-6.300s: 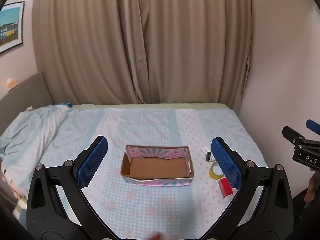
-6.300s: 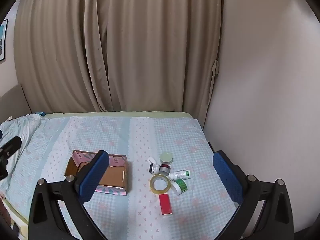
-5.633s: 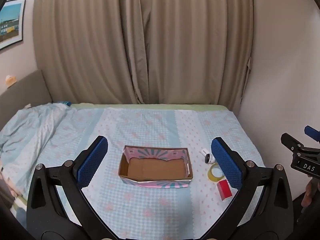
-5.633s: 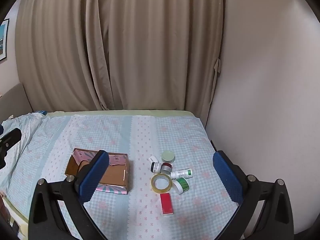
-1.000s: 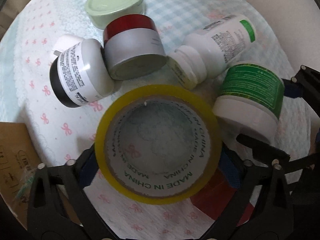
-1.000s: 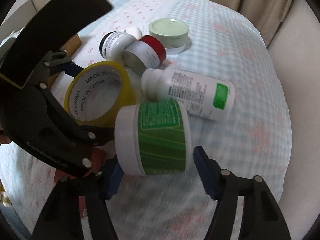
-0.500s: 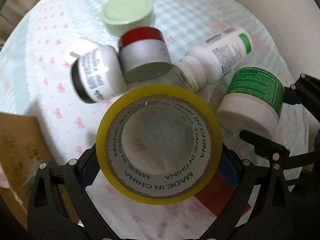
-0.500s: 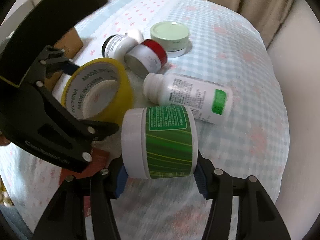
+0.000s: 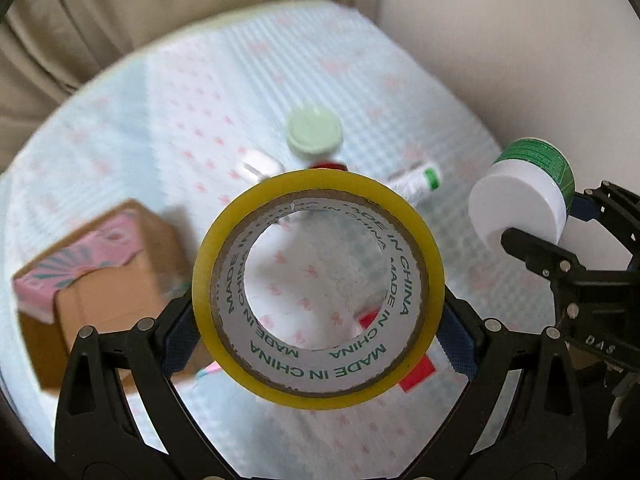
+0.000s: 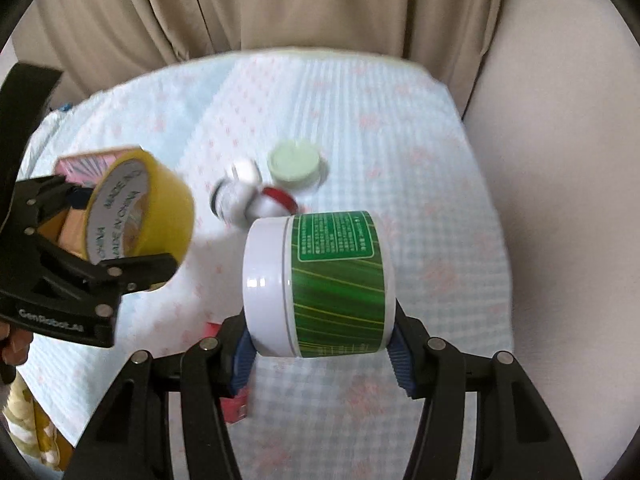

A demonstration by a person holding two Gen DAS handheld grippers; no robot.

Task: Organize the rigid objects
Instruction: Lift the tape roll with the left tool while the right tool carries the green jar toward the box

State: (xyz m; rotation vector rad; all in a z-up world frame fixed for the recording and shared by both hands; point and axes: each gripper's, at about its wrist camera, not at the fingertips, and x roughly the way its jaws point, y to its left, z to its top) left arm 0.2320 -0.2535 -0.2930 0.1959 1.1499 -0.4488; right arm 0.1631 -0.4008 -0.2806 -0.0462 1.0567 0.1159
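Note:
My left gripper (image 9: 318,336) is shut on a yellow tape roll (image 9: 318,288), held in the air above the bed with its hole facing the camera. In the right wrist view the same roll (image 10: 136,208) hangs at the left in that gripper (image 10: 84,236). My right gripper (image 10: 320,354) is shut on a white jar with a green label (image 10: 320,288), lying sideways between the pads. That jar (image 9: 524,196) shows at the right edge of the left wrist view. A cardboard box with pink patterned sides (image 9: 96,280) lies on the bed to the left.
On the blue sheet with pink bows (image 9: 180,120) lie a pale green lidded jar (image 9: 315,135), a white bottle (image 9: 416,184), a red-capped jar (image 10: 276,200), a black-and-white jar (image 10: 230,200) and a flat red box (image 9: 416,368). Curtains hang behind the bed; a wall runs along its right side.
Both grippers have risen well above the bed, carrying the tape roll and the green jar off the sheet. The other items now look small below, and the box has come into view.

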